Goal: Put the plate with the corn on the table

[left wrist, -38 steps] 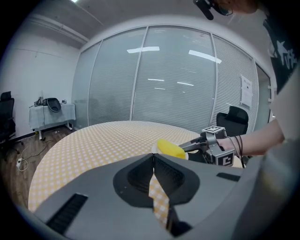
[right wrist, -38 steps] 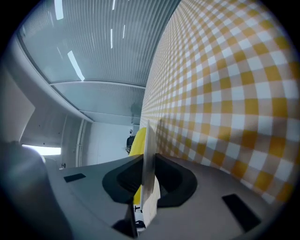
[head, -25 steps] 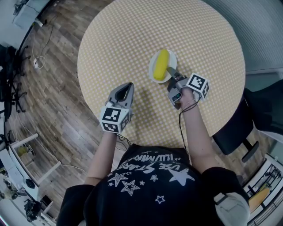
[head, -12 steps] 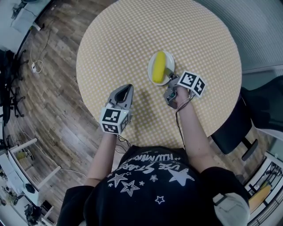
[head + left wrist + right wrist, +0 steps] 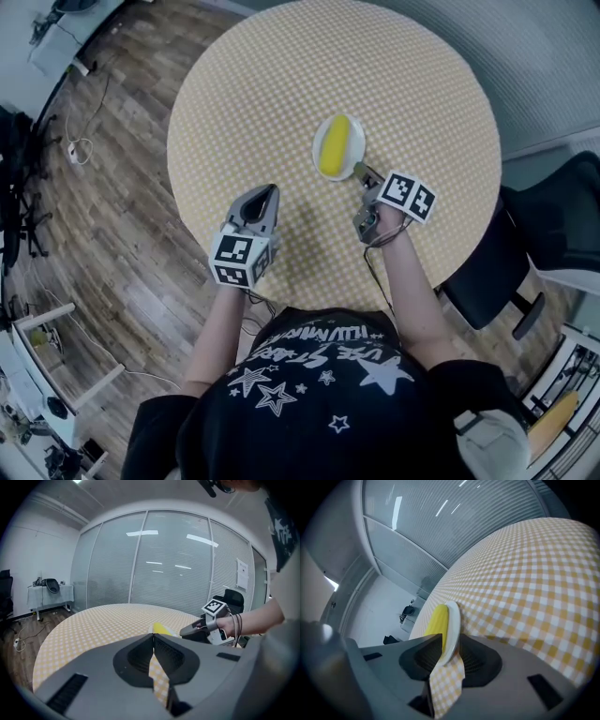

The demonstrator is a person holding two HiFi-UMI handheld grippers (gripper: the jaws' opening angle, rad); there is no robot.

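Grey right gripper [image 5: 361, 174] [image 5: 449, 644]: its jaws pinch the rim of the white plate [image 5: 356, 141] [image 5: 452, 625] at the plate's 5 o'clock side.
Left gripper [image 5: 272, 190] [image 5: 153, 637]: jaws pressed together with nothing between them, over the table toward 7 o'clock, well apart from the plate.
Corn [image 5: 335, 147] [image 5: 437, 619]: one yellow cob that lies along the plate and points to 12 o'clock.
Plate place: about the middle of the round table [image 5: 262, 94] [image 5: 525, 588] with yellow checked cloth; I cannot tell if it touches the cloth.
Around: black chair [image 5: 553, 225] at 4 o'clock, wooden floor [image 5: 103, 206] at 9 o'clock.
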